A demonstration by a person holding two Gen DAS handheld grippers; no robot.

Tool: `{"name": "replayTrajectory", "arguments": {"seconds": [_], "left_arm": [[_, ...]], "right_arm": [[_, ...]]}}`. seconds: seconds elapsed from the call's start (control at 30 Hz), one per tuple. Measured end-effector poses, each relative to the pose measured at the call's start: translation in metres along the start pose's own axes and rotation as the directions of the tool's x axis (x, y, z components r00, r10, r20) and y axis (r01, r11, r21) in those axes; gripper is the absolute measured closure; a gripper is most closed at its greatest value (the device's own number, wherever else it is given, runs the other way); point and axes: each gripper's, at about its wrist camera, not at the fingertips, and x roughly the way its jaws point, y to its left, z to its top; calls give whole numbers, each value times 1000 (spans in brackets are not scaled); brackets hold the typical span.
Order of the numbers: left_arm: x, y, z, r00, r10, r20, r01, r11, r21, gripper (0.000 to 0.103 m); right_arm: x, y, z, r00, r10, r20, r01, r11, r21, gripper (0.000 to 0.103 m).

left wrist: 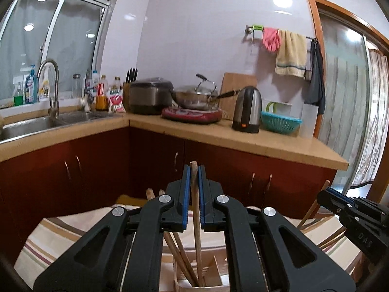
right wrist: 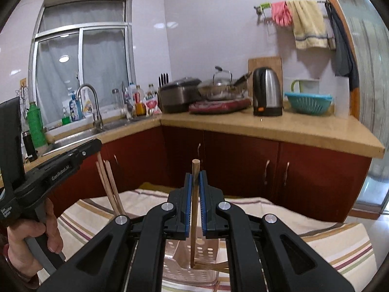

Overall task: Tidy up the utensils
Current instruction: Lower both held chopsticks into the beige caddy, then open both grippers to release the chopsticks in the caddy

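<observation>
Your left claw (left wrist: pixel 193 172) is clamped on a round wooden chopstick (left wrist: pixel 196 219) at lower centre, its tip down inside a pale wooden holder (left wrist: pixel 214 277) with others already standing there. Your right claw (right wrist: pixel 196 180) pinches a second wooden chopstick (right wrist: pixel 193 209), lower centre, its tip in a clear perforated plastic basket (right wrist: pixel 184 262) on the striped cloth table (right wrist: pixel 340 243). Seemingly midway: both sticks are not yet released. The claws' frames block the container bottoms, so I can't count what's sorted or left.
</observation>
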Motion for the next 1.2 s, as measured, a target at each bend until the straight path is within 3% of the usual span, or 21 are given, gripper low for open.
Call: {"name": "replayTrajectory", "arguments": {"seconds": [0.1,0.2,0.47,0.8,0.93,1.2], "left_arm": [[1,0,-7,1000,0,-6,0,1000,4,86],[-1,1,-6,1000,3,8,-3,1000,-11,52],[-17,0,-3,1000,-8,22,9,1000,-13,42],[-71,-15,-17,997,26,68,-28,999,35,37],[-100,-20,-37,996,49,75,-53,998,45,37],[-140,-16,-85,996,85,8,-85,996,11,37]], "right_arm": [[4,-3,-2,1000,-7,-7,7,1000,7,93],[4,-3,-1,1000,-12,-2,12,1000,12,75],[-10,-4,5,999,-27,29,27,1000,2,61],[-62,-4,0,994,-54,90,56,998,-17,57],[-90,-9,-21,993,-77,90,78,997,-7,57],[-122,-9,-88,994,-109,26,109,994,0,57]]}}
